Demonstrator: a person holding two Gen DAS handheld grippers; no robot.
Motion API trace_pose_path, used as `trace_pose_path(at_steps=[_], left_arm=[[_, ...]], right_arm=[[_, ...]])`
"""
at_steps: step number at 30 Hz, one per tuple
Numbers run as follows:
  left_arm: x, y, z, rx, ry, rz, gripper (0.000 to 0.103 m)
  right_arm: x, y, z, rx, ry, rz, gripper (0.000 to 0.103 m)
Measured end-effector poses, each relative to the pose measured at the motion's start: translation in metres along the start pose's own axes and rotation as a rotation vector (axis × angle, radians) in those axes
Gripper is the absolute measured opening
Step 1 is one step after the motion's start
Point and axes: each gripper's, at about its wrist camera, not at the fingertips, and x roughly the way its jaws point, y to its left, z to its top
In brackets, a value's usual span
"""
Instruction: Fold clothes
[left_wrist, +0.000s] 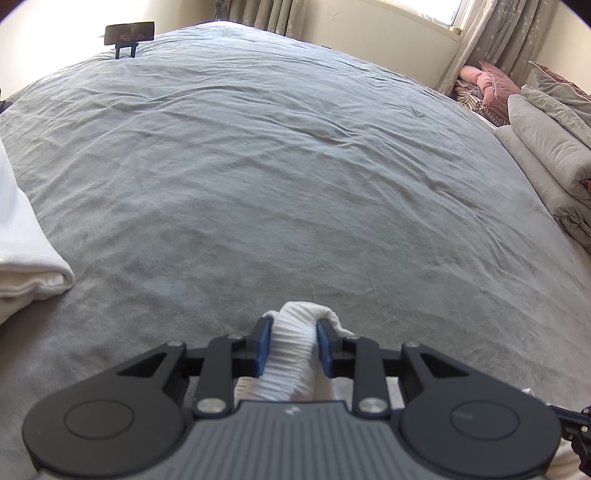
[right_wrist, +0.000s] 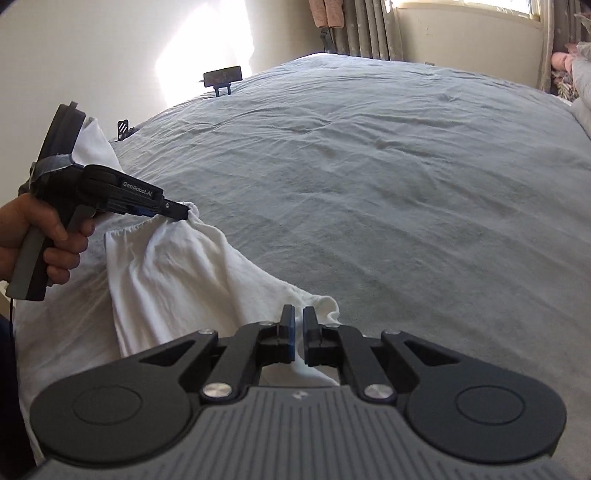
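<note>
You are holding a white garment (right_wrist: 177, 273) up off the bed (right_wrist: 406, 184) between both tools, one at each end of its gathered elastic edge. Your left hand-held gripper (left_wrist: 293, 345) is clamped on a bunched, ribbed stretch of that edge, its blue pads (left_wrist: 264, 345) pressing the cloth from both sides; in the right wrist view it is gripping the hem where the fabric puckers, with your hand (right_wrist: 40, 240) wrapped around the handle. Your right hand-held gripper (right_wrist: 298, 332) is nearly together, with a thin fold of the same garment running between the jaws; the pads appear to be pinching it, though the narrow gap makes that hard to confirm. The cloth is sagging between the two grips and draping down toward you, so the waistband is not taut. Holding it by two points along one edge is probably meant to let the rest hang straight before you lay it flat on the grey sheet. The bed ahead is giving you room for that. A folded white item (left_wrist: 29, 266) is lying at the left edge, near but apart from your work, likely a finished piece. Folded bedding (left_wrist: 546, 147) is stacked at the far right.
</note>
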Motion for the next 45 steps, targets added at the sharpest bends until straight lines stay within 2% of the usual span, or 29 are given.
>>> trace_pose_path(at_steps=[4, 8, 13, 15, 17, 19, 21, 24, 28, 32, 36, 39, 45], left_arm=[[0.000, 0.001, 0.000, -0.004, 0.002, -0.002, 0.028], [0.000, 0.001, 0.001, -0.009, 0.003, -0.004, 0.028], [0.000, 0.001, 0.000, -0.012, 0.004, -0.005, 0.028], [0.000, 0.002, 0.001, -0.019, 0.006, -0.008, 0.028], [0.000, 0.003, 0.002, -0.027, 0.008, -0.013, 0.028], [-0.002, 0.004, 0.002, -0.038, 0.002, -0.024, 0.028], [-0.005, 0.004, 0.003, -0.031, -0.011, -0.047, 0.028], [-0.007, 0.005, 0.004, -0.028, -0.011, -0.094, 0.028], [-0.003, 0.008, 0.006, -0.040, -0.003, -0.082, 0.028], [-0.001, 0.009, 0.007, -0.045, -0.011, -0.091, 0.028], [-0.001, 0.012, 0.008, -0.059, -0.012, -0.105, 0.027], [0.000, 0.014, 0.009, -0.068, -0.011, -0.106, 0.027], [0.005, 0.013, 0.010, -0.065, -0.002, -0.113, 0.028]], right_arm=[[0.013, -0.015, -0.006, 0.142, 0.030, 0.056, 0.017], [0.015, -0.008, -0.003, 0.137, 0.005, 0.099, 0.018], [0.024, -0.016, 0.000, 0.231, -0.001, 0.145, 0.040], [0.023, -0.023, 0.000, 0.288, -0.031, 0.171, 0.040], [0.021, -0.027, 0.001, 0.332, -0.063, 0.172, 0.036], [0.018, -0.033, 0.002, 0.378, -0.089, 0.174, 0.009], [0.011, -0.036, 0.007, 0.382, -0.135, 0.132, 0.004], [0.004, -0.037, 0.018, 0.359, -0.194, 0.075, 0.004], [0.006, -0.036, 0.033, 0.303, -0.230, -0.004, 0.003], [0.025, -0.037, 0.037, 0.255, -0.214, -0.084, 0.003], [0.040, -0.041, 0.034, 0.259, -0.180, -0.099, 0.003], [0.037, -0.046, 0.033, 0.293, -0.201, -0.093, 0.003], [0.048, -0.038, 0.028, 0.234, -0.158, -0.172, 0.003]])
